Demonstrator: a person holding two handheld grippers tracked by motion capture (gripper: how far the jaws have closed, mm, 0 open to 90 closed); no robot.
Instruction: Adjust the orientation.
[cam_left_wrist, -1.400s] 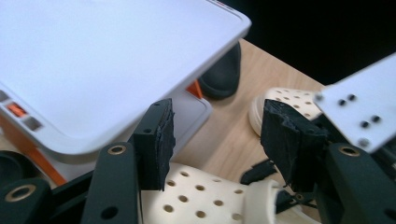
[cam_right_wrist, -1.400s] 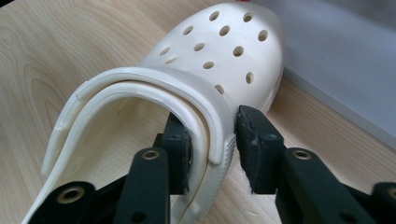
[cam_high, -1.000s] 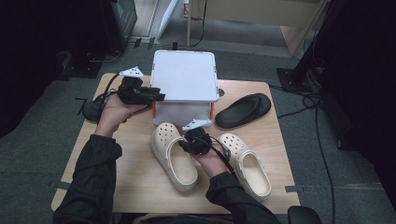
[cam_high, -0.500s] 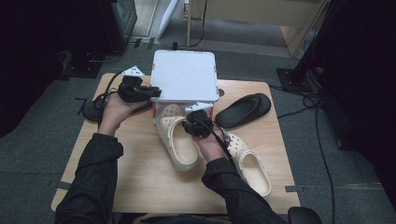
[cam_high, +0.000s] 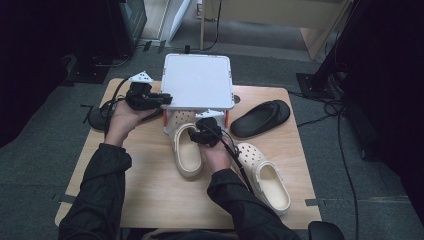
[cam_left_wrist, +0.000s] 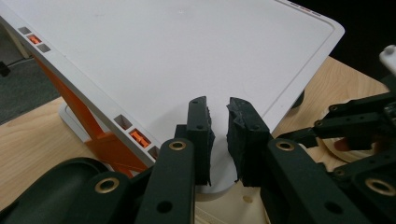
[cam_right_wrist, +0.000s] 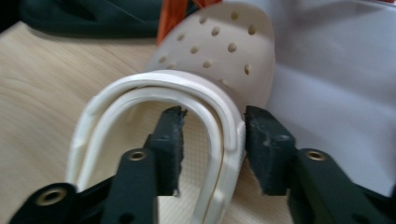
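Observation:
A cream clog (cam_high: 187, 157) lies on the wooden table (cam_high: 150, 195) with its perforated toe (cam_right_wrist: 224, 51) tucked under the white shelf (cam_high: 197, 80). My right gripper (cam_high: 197, 131) straddles the clog's heel rim and strap. In the right gripper view (cam_right_wrist: 215, 114) one jaw is inside the shoe and the other rests against the outer wall, with a gap showing on the inner side. My left gripper (cam_high: 165, 98) hovers at the shelf's left edge. Its jaws (cam_left_wrist: 219, 109) are nearly together over the shelf top (cam_left_wrist: 187, 56), holding nothing.
A second cream clog (cam_high: 265, 175) lies right of the person's right forearm. One black slipper (cam_high: 260, 118) sits right of the shelf, another (cam_high: 100, 117) at the table's left edge behind the left hand. The shelf stands on orange legs (cam_left_wrist: 107, 140).
The right gripper has carried the cream clog forward, and its toe now sits under the shelf. Over the last half second both have barely moved. The left gripper stayed at the shelf's edge.

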